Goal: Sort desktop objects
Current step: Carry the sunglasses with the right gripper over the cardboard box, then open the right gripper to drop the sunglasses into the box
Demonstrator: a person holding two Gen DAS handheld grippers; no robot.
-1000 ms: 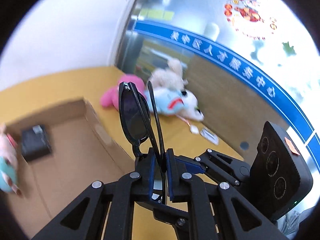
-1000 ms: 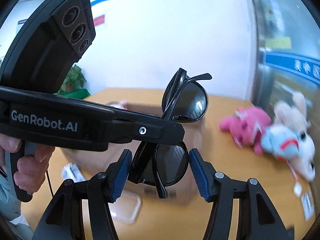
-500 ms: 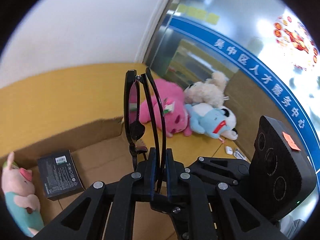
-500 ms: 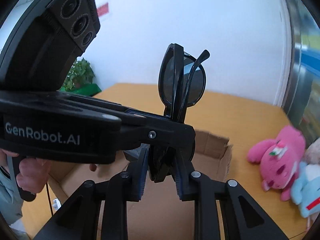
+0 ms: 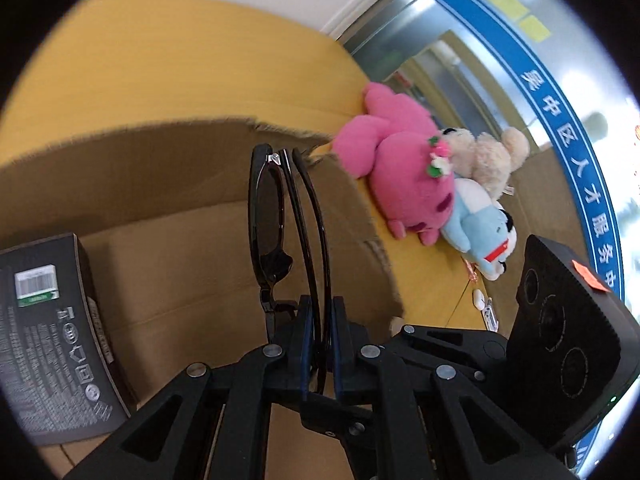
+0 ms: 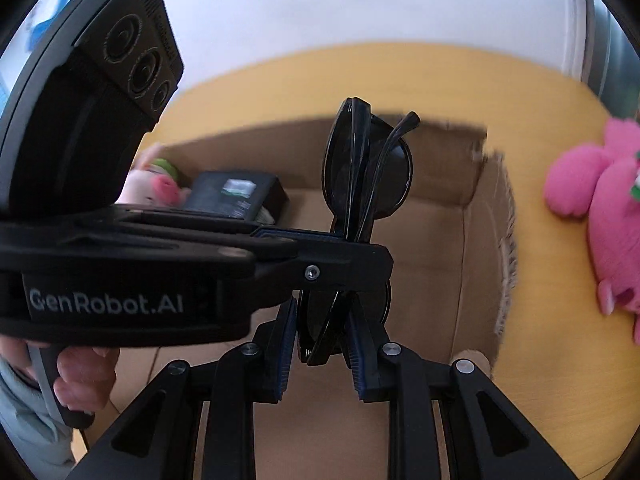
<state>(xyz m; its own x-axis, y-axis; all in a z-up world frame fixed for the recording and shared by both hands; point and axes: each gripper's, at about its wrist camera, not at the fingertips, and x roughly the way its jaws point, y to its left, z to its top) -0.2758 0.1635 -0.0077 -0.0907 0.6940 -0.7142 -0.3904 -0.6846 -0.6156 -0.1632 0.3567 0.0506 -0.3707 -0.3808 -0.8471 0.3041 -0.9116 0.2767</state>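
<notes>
Black folded sunglasses [image 5: 276, 216] stand upright in my left gripper [image 5: 319, 320], which is shut on their temples. They also show in the right wrist view [image 6: 366, 176]. My right gripper [image 6: 320, 332] is shut on the lower part of the same sunglasses, just below the left gripper [image 6: 320, 248] that crosses its view. Both hold the sunglasses above the open cardboard box [image 5: 168, 152], also in the right wrist view [image 6: 472, 216].
In the box lie a black carton [image 5: 52, 336] and a pink plush pig [image 6: 152, 188]. On the yellow table [image 5: 160, 68], right of the box, lie a pink plush [image 5: 400, 184], a beige plush [image 5: 488, 156] and a blue-and-white plush [image 5: 480, 232].
Both grippers have moved down and forward over the box with the sunglasses between them. The box interior and the black carton now look much closer.
</notes>
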